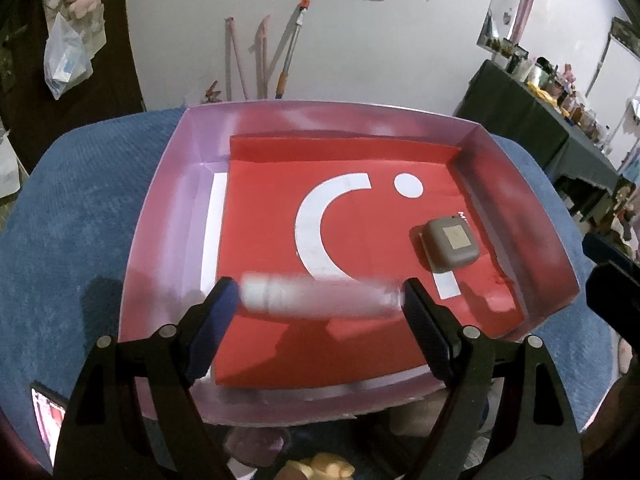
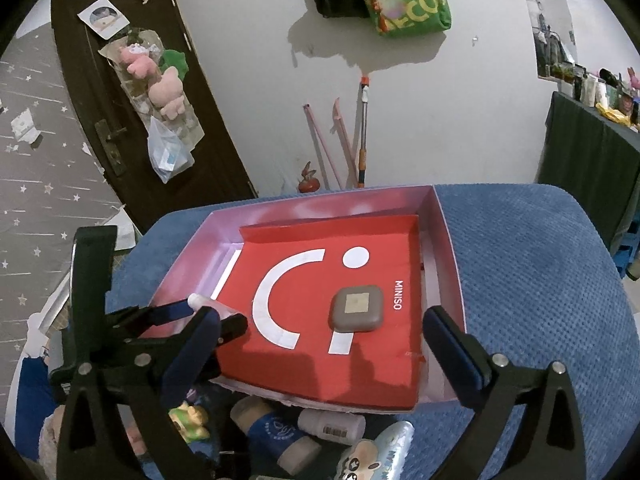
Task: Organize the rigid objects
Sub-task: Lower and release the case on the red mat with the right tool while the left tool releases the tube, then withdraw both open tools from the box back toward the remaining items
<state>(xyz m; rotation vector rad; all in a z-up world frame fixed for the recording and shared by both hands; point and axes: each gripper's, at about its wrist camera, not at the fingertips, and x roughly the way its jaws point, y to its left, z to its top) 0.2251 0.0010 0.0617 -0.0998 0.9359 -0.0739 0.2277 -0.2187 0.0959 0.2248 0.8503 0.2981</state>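
A pink-walled box (image 1: 160, 200) lined with red Miniso paper sits on a blue cushion; it also shows in the right wrist view (image 2: 452, 248). A taupe square case (image 1: 452, 245) lies inside it at the right, also seen in the right wrist view (image 2: 356, 309). My left gripper (image 1: 320, 300) is shut on a white tube (image 1: 316, 295), held crosswise over the box's near part; the tube (image 2: 208, 302) and left gripper (image 2: 200, 312) show in the right wrist view. My right gripper (image 2: 320, 344) is open and empty above the box's near edge.
Loose items lie in front of the box: a blue-banded bottle (image 2: 276, 432), a white bottle (image 2: 332, 424), a silver pouch (image 2: 376, 456) and a small figurine (image 2: 188, 420). A wall with poles (image 2: 344, 140) stands behind. A dark table (image 2: 592, 152) is at the right.
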